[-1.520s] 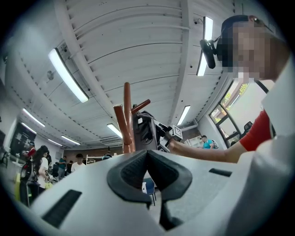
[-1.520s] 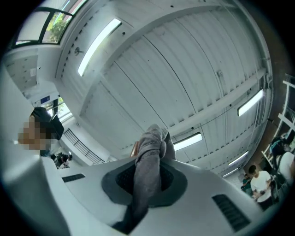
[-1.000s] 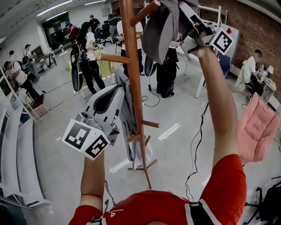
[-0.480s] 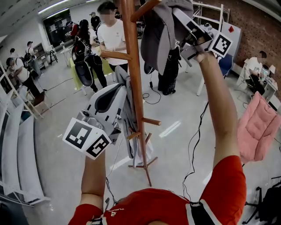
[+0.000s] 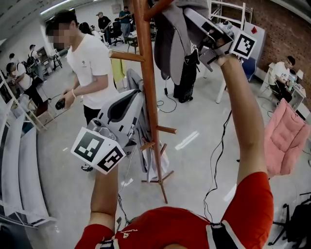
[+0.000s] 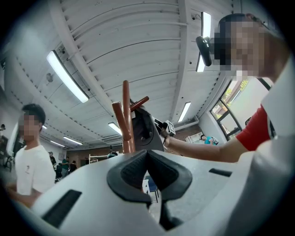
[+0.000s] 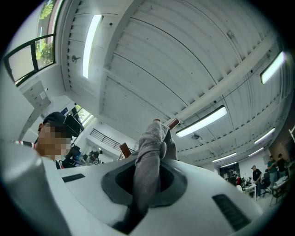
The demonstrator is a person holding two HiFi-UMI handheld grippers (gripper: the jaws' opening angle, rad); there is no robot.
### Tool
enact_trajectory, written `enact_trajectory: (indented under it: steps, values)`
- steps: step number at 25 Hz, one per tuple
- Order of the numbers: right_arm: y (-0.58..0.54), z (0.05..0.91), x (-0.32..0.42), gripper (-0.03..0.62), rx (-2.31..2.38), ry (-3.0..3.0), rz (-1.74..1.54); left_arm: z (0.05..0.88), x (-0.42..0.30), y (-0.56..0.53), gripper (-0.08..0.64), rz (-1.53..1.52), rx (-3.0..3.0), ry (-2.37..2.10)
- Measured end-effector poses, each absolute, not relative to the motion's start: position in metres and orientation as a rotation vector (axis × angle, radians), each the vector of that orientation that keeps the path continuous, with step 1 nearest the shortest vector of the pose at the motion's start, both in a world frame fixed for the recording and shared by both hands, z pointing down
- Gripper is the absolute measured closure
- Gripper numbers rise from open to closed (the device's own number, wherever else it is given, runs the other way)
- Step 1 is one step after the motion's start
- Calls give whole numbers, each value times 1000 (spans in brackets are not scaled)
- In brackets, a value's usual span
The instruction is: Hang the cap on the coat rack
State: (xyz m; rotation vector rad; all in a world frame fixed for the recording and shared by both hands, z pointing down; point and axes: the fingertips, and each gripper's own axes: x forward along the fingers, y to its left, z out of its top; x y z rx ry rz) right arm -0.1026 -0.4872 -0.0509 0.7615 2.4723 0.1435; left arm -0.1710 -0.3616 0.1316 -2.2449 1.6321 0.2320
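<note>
Jaws of the left hand-held gripper (image 6: 147,153) are pressed together with nothing between them. It hangs low in front of us, close beside the rack (image 5: 147,87), pointing up along the pole. A grey garment (image 5: 133,80) hanging from the rack lies just behind it.

Further up, our right arm is stretched to full reach. The right hand-held gripper (image 7: 147,166) pinches a fold of the cap (image 5: 171,44), and the grey cloth runs up out of the jaws toward the top of the rack. The cap hangs against the pole, just under the upper peg (image 5: 159,7), which slants up and away from the pole. From the head view we cannot tell whether any part of the cap is hooked over that peg. In the left gripper view the peg tip shows above the cap, so we judge that the cap is not yet seated.

We take the step in hand to be the hanging itself, late in the task. The next move calls for lifting the cap until its opening or back strap clears the peg tip, then lowering it onto the peg before we spread the right jaws. Letting go too soon would likely drop the cap.

Beyond the rack a bystander (image 5: 92,63) in a white shirt stands on the floor.
</note>
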Motion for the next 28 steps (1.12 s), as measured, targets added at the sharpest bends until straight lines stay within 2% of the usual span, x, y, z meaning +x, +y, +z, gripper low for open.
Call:
enact_trajectory:
  steps: [6, 7, 9, 14, 23, 28]
  values:
    - [-487, -44, -111, 560, 609, 2509, 185, 130, -172, -353, 552, 234, -2248, 1626]
    - [-488, -41, -111, 537, 571, 2517, 202, 130, -171, -353, 552, 234, -2248, 1627]
    - [-489, -36, -112, 437, 503, 2535, 226, 131, -172, -352, 551, 238, -2249, 1627]
    - [-490, -15, -110, 370, 367, 2572, 240, 137, -171, -346, 552, 255, -2267, 1612]
    - [-501, 32, -85, 367, 59, 2660, 254, 134, -169, -351, 551, 283, -2320, 1587]
    - [-469, 81, -64, 381, -63, 2667, 355, 157, -165, -349, 551, 297, -2333, 1576]
